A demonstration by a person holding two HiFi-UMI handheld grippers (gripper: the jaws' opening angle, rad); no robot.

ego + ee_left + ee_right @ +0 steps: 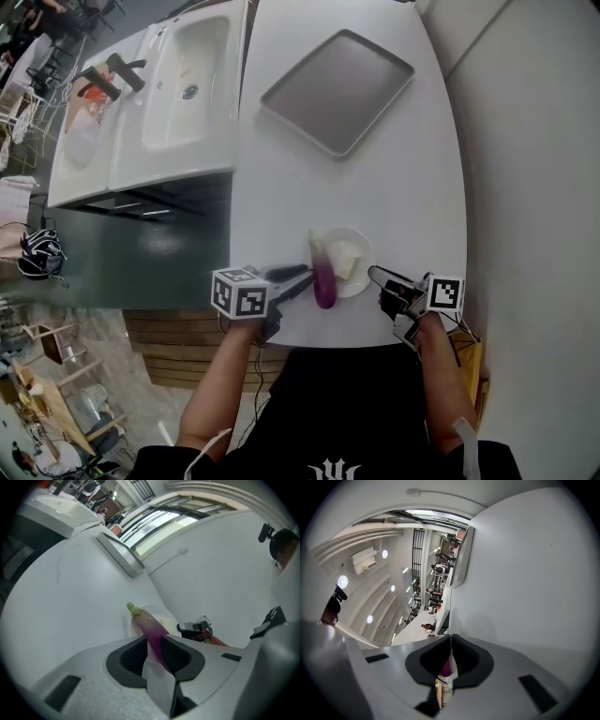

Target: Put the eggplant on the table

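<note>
A purple eggplant with a pale green tip lies across a small white plate near the front edge of the white table. My left gripper comes in from the left and is shut on the eggplant's purple end. In the left gripper view the eggplant runs out from between the pads of the left gripper, green tip away from me, over the plate. My right gripper sits at the plate's right rim. The right gripper has its jaws closed on the thin white plate edge.
A grey tray lies at the far end of the table. A white sink unit stands to the left across a dark gap. A pale wall runs close along the table's right side. My body is at the front edge.
</note>
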